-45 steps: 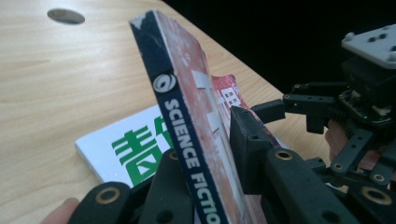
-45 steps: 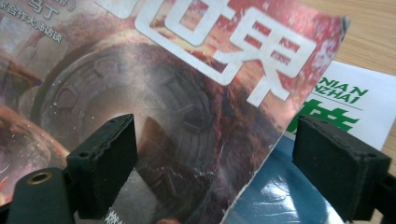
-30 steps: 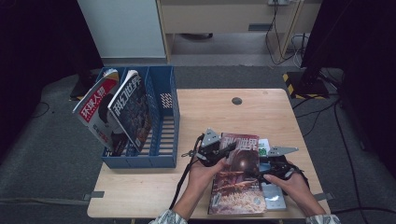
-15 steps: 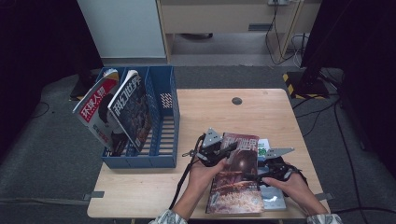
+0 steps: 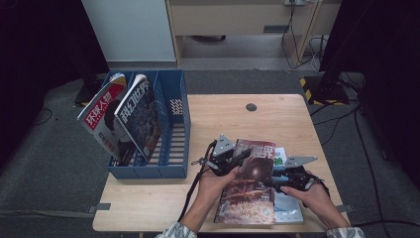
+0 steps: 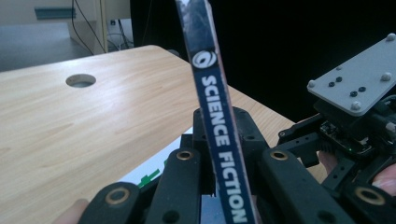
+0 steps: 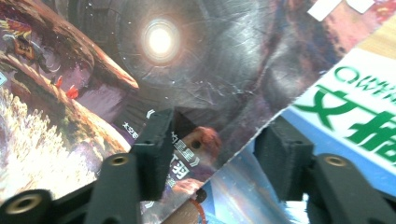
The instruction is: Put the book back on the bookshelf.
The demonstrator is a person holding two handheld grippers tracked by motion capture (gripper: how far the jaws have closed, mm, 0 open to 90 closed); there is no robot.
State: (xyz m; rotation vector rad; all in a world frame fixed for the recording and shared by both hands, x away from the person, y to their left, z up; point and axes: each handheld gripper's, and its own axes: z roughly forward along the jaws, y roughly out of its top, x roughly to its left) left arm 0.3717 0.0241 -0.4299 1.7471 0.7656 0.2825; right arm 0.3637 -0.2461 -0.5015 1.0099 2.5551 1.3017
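A science fiction magazine [image 5: 250,188] with a dark space-scene cover lies at the table's front, its spine edge raised. My left gripper [image 5: 233,158] is shut on that spine [image 6: 219,130], which stands upright between the jaws in the left gripper view. My right gripper [image 5: 275,181] is at the magazine's right edge. In the right gripper view its jaws stand open [image 7: 215,135], one over the cover [image 7: 159,70], the other over a magazine [image 7: 359,107] with green letters lying beneath. The right gripper [image 6: 355,121] also appears beyond the spine.
A blue file rack [image 5: 173,129] stands at the table's left edge with two magazines [image 5: 101,119] [image 5: 141,116] leaning in its left slots. The wooden table [image 5: 223,119] has a round cable hole [image 5: 251,107] near the back.
The left gripper has lifted the magazine's spine edge slightly, so the cover tilts more toward the right. The right gripper stays at the right edge.
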